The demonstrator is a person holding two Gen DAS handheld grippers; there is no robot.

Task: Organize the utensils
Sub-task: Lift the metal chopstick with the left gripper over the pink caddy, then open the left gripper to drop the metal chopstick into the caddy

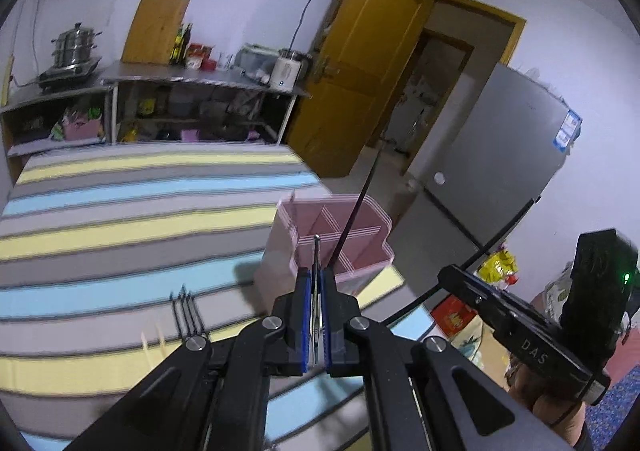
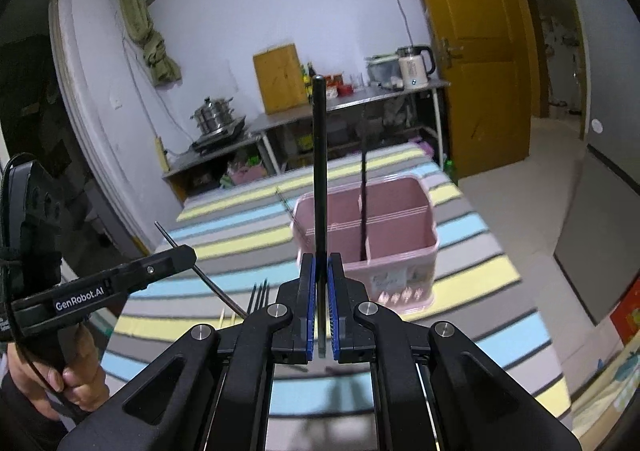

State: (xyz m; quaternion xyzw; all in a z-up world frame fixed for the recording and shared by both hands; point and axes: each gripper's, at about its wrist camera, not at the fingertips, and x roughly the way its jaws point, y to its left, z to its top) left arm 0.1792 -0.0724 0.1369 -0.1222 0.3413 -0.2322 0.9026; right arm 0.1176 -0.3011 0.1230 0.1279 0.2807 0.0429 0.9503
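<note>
- Step in hand, by my judgement: carrying utensils to the pink caddy [image 2: 404, 251]; both claws are loaded and neither load has been dropped in yet.
- Left claw [image 1: 317, 315]: jaws narrow, pinched on a thin metal utensil [image 1: 316, 251] that sticks out past the pads; its working end is hidden, so I cannot tell its kind; the right wrist view shows a thin metal shaft crossing below that claw [image 2: 176, 255].
- Right claw [image 2: 321, 315]: jaws narrow, clamped on a long black handle [image 2: 319, 155] standing upright ahead of the camera; its working end is not visible.
- The caddy stands near the desk's right edge on the striped cloth [image 2: 472, 235]; it is split by partitions into compartments; one dark utensil [image 2: 364, 203] already stands in it against a partition, which compartment I cannot tell.
- Next move, as I judge it: bring each claw above an open compartment, tip the utensil closer to vertical, lower the end past the rim, then part the jaws.
- Obstacles: the standing dark utensil and the partitions narrow the entry; two claws converging on one caddy may foul each other.
- Outstanding: a black fork [image 2: 259, 297] lies on the cloth near the claws, apart from the caddy.
- Surroundings: steel counter [image 2: 360, 99] with kettle [image 2: 414, 65], steamer pot [image 2: 214, 117], yellow door [image 2: 476, 63]; none interfere.
</note>
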